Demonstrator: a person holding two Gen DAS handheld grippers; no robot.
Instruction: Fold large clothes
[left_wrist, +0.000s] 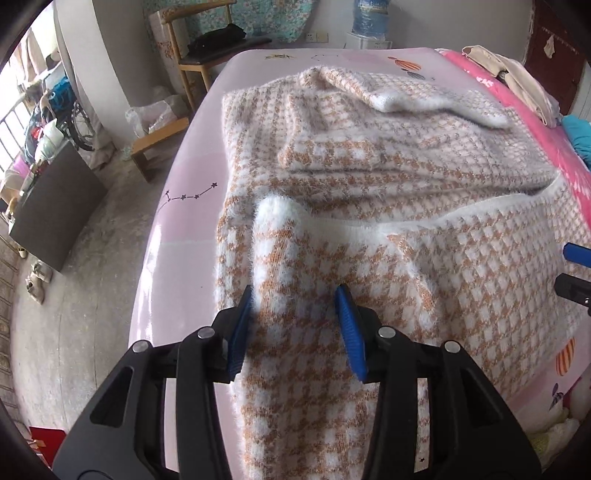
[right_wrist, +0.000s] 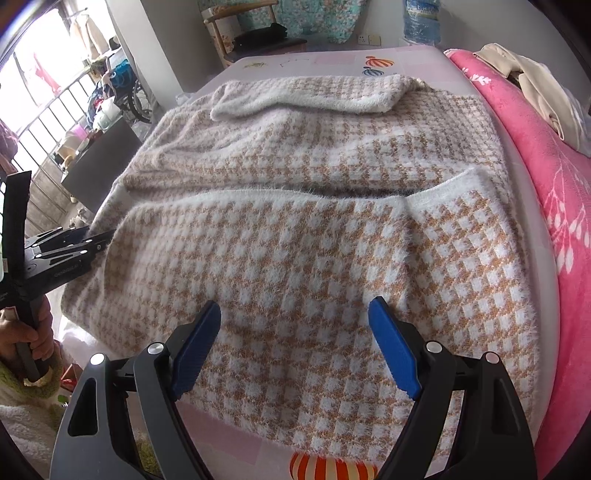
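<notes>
Currently, the fuzzy houndstooth sweater (left_wrist: 369, 206) is lying spread across the pink bedsheet (left_wrist: 192, 192), one sleeve folded over its far part and another over its near part. It is looking soft, thick and limp, likely sagging when lifted; gripping at a white ribbed edge (right_wrist: 258, 197) is advisable. The left gripper (left_wrist: 295, 325) is standing with jaws apart over the near sleeve, pads not pressing on it. The right gripper (right_wrist: 295, 343) is hovering wide apart, holding nothing. No legible writing is showing.
</notes>
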